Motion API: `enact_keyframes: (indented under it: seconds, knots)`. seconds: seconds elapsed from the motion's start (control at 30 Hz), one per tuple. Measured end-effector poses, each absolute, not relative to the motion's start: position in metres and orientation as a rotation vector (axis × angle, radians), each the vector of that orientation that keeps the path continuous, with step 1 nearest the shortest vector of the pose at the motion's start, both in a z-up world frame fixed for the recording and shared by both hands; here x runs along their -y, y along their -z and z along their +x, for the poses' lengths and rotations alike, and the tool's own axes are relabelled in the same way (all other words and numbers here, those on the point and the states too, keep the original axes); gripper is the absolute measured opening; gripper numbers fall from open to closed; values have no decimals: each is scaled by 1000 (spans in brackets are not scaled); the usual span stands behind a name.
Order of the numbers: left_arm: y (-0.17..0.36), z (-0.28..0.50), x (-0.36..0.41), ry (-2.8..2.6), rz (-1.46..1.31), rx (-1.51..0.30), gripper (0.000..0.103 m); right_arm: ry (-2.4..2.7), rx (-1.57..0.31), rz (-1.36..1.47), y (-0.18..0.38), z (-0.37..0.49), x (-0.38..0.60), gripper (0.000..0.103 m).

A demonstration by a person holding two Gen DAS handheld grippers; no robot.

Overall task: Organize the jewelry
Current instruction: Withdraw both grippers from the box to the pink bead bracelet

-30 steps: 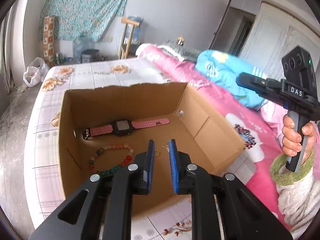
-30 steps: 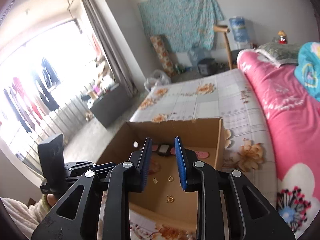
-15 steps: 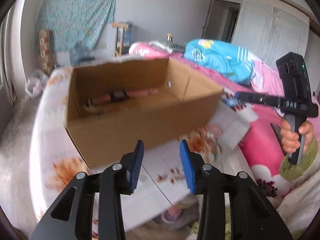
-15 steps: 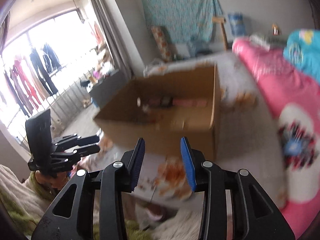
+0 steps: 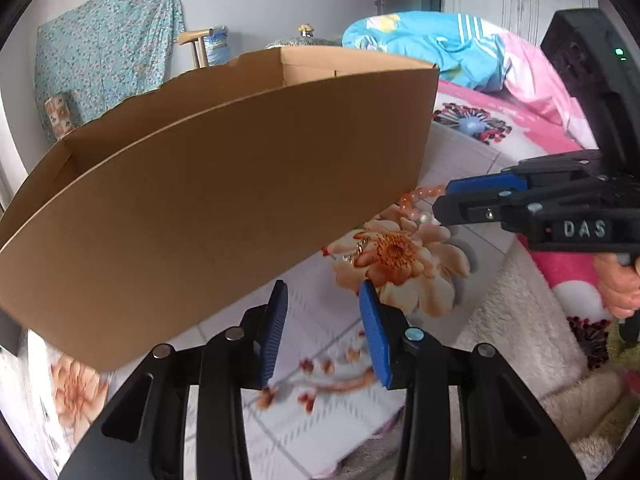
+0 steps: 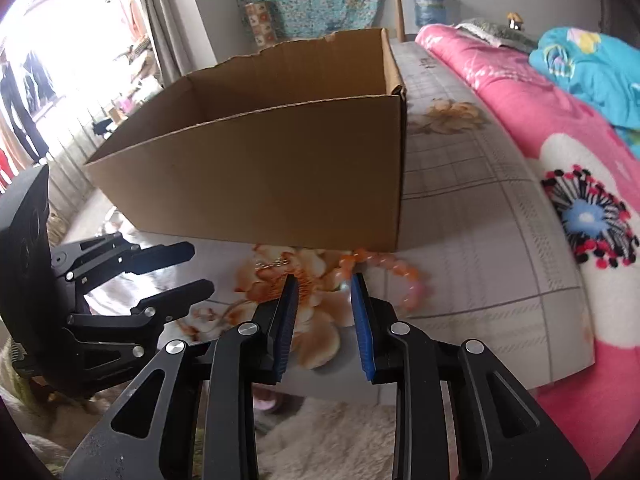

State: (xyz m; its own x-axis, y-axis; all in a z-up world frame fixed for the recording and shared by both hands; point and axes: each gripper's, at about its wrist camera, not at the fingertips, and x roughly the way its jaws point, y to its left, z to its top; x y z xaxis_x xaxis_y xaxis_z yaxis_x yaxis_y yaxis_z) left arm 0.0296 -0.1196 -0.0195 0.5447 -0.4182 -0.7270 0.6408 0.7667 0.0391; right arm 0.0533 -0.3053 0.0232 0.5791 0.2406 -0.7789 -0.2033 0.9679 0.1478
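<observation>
Now both grippers hang low before the cardboard box point(image 6: 280, 168) on the bed's floral sheet point(image 6: 472, 208). The orange bead bracelet point(image 6: 384, 268) lies at the box's near corner. Right gripper point(image 6: 322, 284) jaws are closing, nothing pinched; left gripper point(image 5: 322, 294) jaws stand released, empty.

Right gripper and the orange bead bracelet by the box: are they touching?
Cannot tell. In the right wrist view the closing right gripper has its fingertips at the orange bead bracelet, but blur hides contact; the left wrist view is no clearer.
</observation>
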Motion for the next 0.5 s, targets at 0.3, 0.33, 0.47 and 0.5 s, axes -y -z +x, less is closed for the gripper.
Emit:
enact_keyframes:
  seconds: [0.3,0.33,0.47,0.5]
  knots:
    - [28,44,135,562,343,-856,36,-257,-922,8,-13,61,300,26]
    - [29,44,136,556,340,-861,37,-262,-927,4,-13,61,298,27]
    - [29,44,139,520,343,-874,47,-266,-949,-5,-9,66,292,27]
    - [29,44,140,515,340,-876,48,-263,-956,-7,-7,68,291,27]
